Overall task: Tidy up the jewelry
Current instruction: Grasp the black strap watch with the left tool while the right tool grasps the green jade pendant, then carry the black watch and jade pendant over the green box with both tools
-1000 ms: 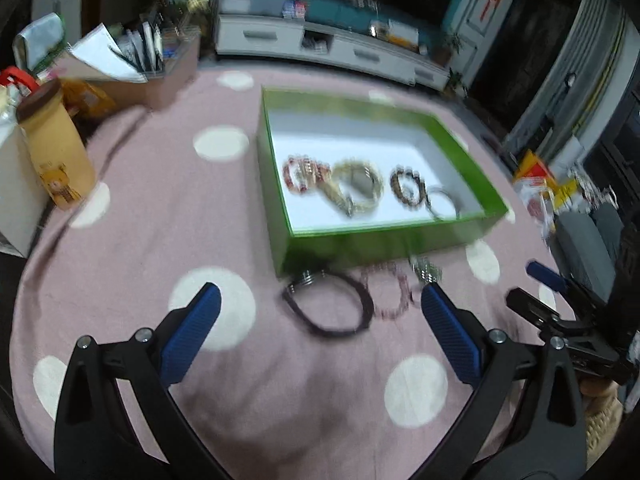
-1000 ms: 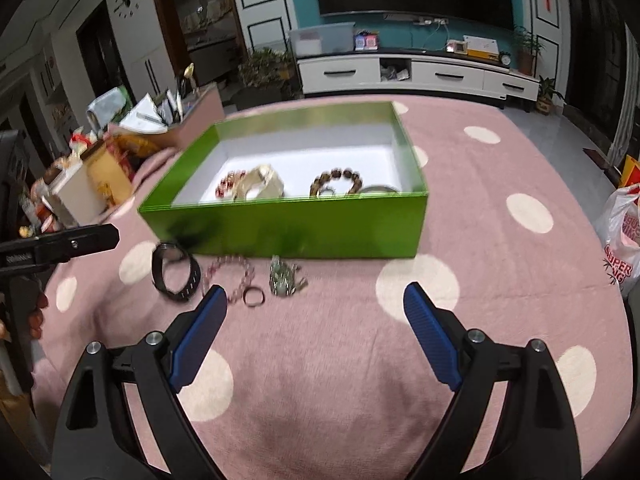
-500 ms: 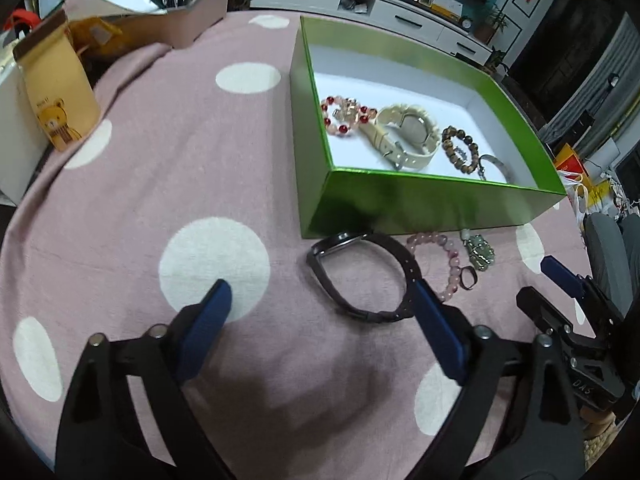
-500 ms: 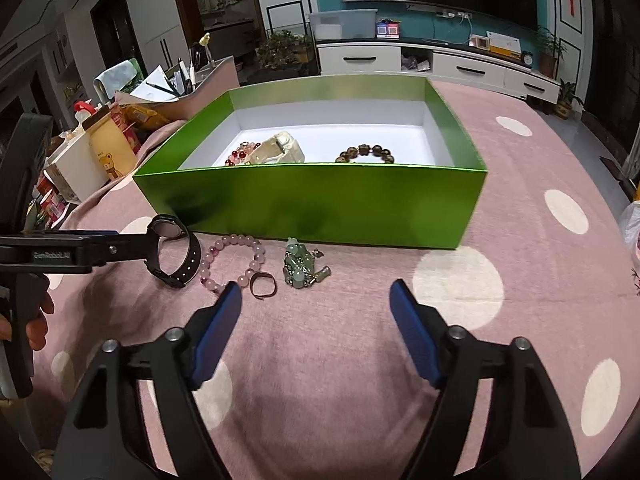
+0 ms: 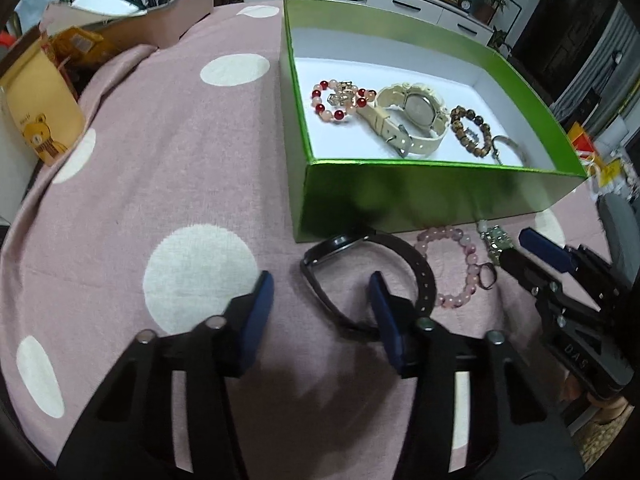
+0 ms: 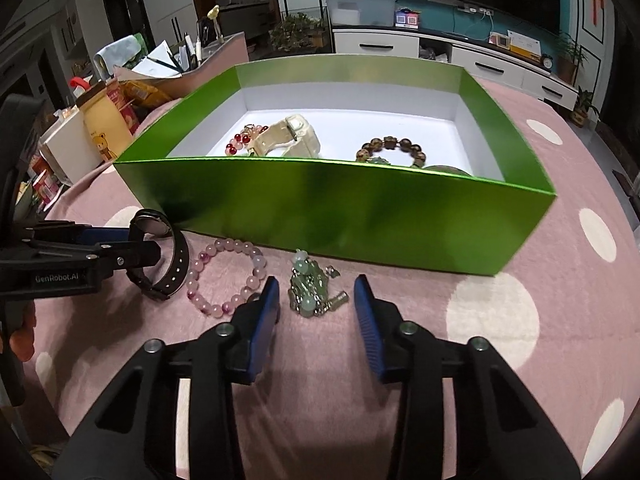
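A green box [image 5: 420, 196] [image 6: 360, 208] holds a cream watch [image 5: 412, 114], a red bead bracelet [image 5: 340, 100] and a brown bead bracelet [image 5: 470, 128]. In front of it on the pink cloth lie a black watch [image 5: 360, 272] [image 6: 164, 256], a pink bead bracelet [image 5: 460, 268] [image 6: 228, 276], a small dark ring [image 5: 488, 280] and a green jade charm [image 6: 312, 288]. My left gripper [image 5: 320, 292] is open, its jaws either side of the black watch's band. My right gripper [image 6: 316, 300] is open, its jaws flanking the jade charm.
A yellow bear-print bag [image 5: 36, 120] and a tray of papers and pens [image 5: 140, 4] stand at the table's left. A white TV cabinet [image 6: 460, 56] lies beyond. The polka-dot cloth [image 5: 160, 160] covers the table.
Both grippers moved forward and down toward the loose jewelry and narrowed. The left now straddles the black watch, the right the jade charm.
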{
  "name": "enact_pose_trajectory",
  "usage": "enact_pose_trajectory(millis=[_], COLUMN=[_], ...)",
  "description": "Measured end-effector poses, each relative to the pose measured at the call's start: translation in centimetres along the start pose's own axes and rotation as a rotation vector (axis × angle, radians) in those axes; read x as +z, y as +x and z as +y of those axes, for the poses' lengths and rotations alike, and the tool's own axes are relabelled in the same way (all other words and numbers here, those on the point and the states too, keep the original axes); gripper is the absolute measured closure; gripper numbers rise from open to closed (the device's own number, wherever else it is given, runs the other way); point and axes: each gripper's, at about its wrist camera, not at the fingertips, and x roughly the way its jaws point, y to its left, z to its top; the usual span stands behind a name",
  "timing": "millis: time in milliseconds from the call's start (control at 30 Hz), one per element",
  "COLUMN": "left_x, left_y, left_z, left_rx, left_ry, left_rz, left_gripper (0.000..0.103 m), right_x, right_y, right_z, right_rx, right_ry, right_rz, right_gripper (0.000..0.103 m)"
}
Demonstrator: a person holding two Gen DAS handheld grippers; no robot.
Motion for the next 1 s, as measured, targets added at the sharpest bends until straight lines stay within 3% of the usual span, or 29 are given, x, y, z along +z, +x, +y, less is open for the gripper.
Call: enact_pose_trajectory(millis=[200,333,367,1000], left_x=[0.0,-0.1,-0.1,-1.5], left_y=[0.0,0.0,0.0,-1.8], left_z=[-0.2,0.0,0.1,-0.3], left_rx=[0.018,-0.003,-0.011,-0.032], left_ry=[0.045,0.042,0.038,0.081], left_rz=[-0.008,-0.014,-0.016,-0.07], left_gripper=[0.086,0.097,0.098,0.102], right_x=[0.2,0.2,0.2,-0.9], right_y=[1.0,0.8,0.6,-4.2], right_z=[0.4,0.2,0.2,-1.6], right_rx=[-0.013,-0.02,-0.017,0.013], right_ry=[-0.028,-0.02,-0.019,0.081], right_rz=[0.016,0.004,-0.007,-0.114], right_gripper=[0.076,0.081,0.087,0.087])
